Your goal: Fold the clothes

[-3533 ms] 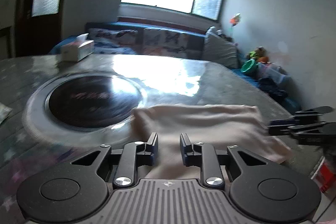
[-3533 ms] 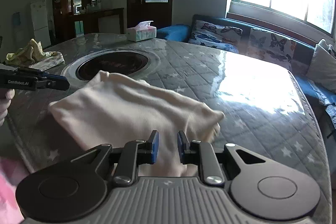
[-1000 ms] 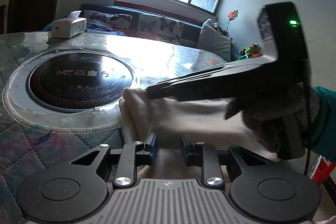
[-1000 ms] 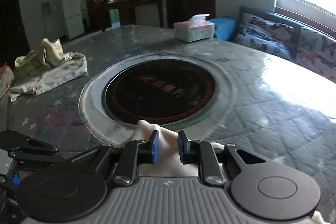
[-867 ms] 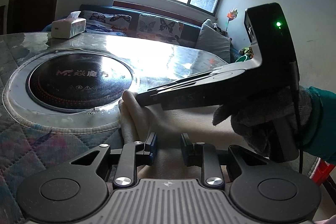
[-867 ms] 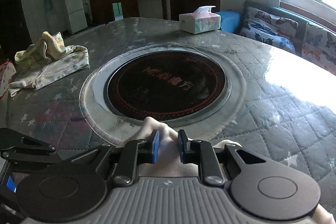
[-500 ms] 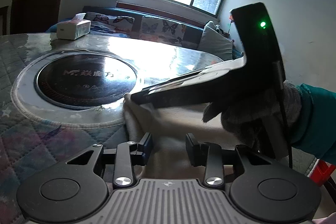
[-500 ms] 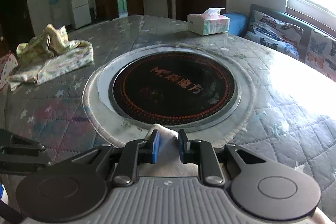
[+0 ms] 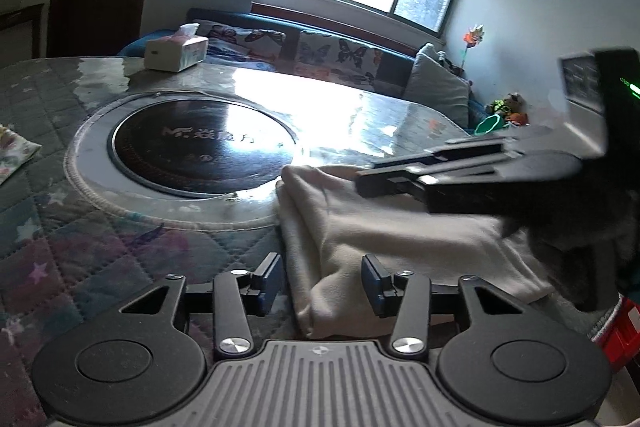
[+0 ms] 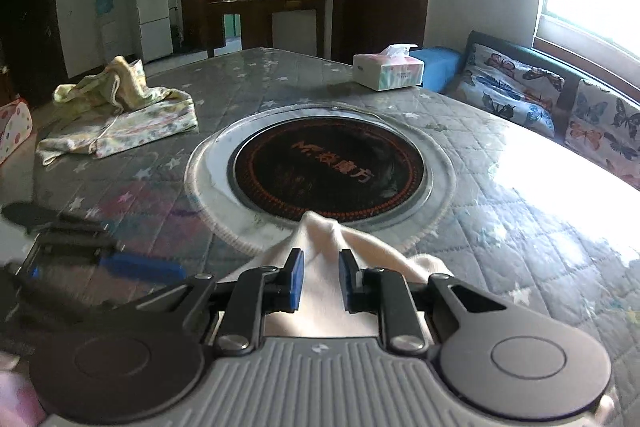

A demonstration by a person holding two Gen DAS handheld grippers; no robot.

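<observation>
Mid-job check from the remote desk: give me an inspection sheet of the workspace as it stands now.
Surface: quilted table cover, glare on the window side; round black cooktop set in the middle.
Job's things: cream garment folded, one corner on the cooktop's rim.
Clutter: tissue box; floral clothes pile at the far corner.
Grippers: left hand-held gripper open astride the garment's near edge; right hand-held gripper open, with a peak of fabric between its pads.
Cables: nothing seen.
Surroundings: butterfly-print sofa under the window; white fridge.

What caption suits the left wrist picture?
Open left gripper over a folded cream garment beside the round cooktop.
</observation>
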